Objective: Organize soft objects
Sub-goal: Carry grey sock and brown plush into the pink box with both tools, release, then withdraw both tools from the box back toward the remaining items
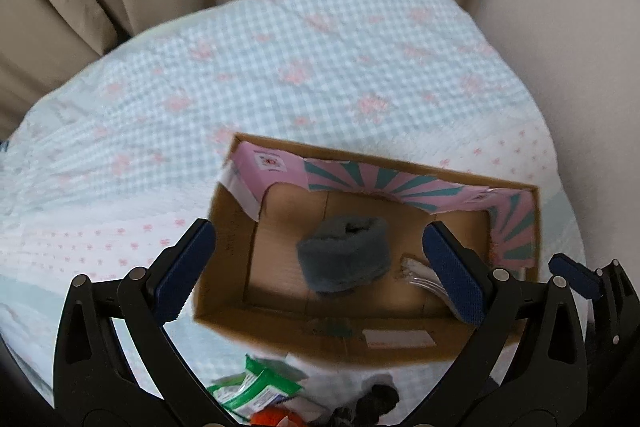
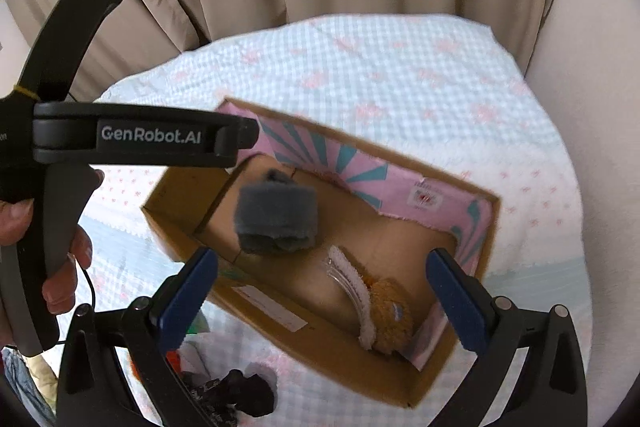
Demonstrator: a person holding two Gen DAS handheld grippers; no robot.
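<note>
A cardboard box point(image 1: 224, 259) with pink and teal inner flaps lies on the bed. Inside it is a grey fuzzy roll point(image 1: 344, 255), blurred; I cannot tell whether it rests on the bottom. My left gripper point(image 1: 320, 267) hangs open above the box, nothing between its blue pads. In the right wrist view the grey roll point(image 2: 276, 219) sits toward the box's point(image 2: 180, 227) left end. An orange plush toy point(image 2: 390, 319) with a white fuzzy strip lies at the near right end. My right gripper point(image 2: 322, 295) is open over the box, empty.
A checked blanket point(image 1: 280, 67) with pink flowers covers the bed; beige curtains hang behind. A green packet point(image 1: 256, 387), a red item point(image 1: 276, 419) and a dark cloth point(image 2: 232, 395) lie in front of the box. A hand point(image 2: 60, 267) holds the left gripper's handle.
</note>
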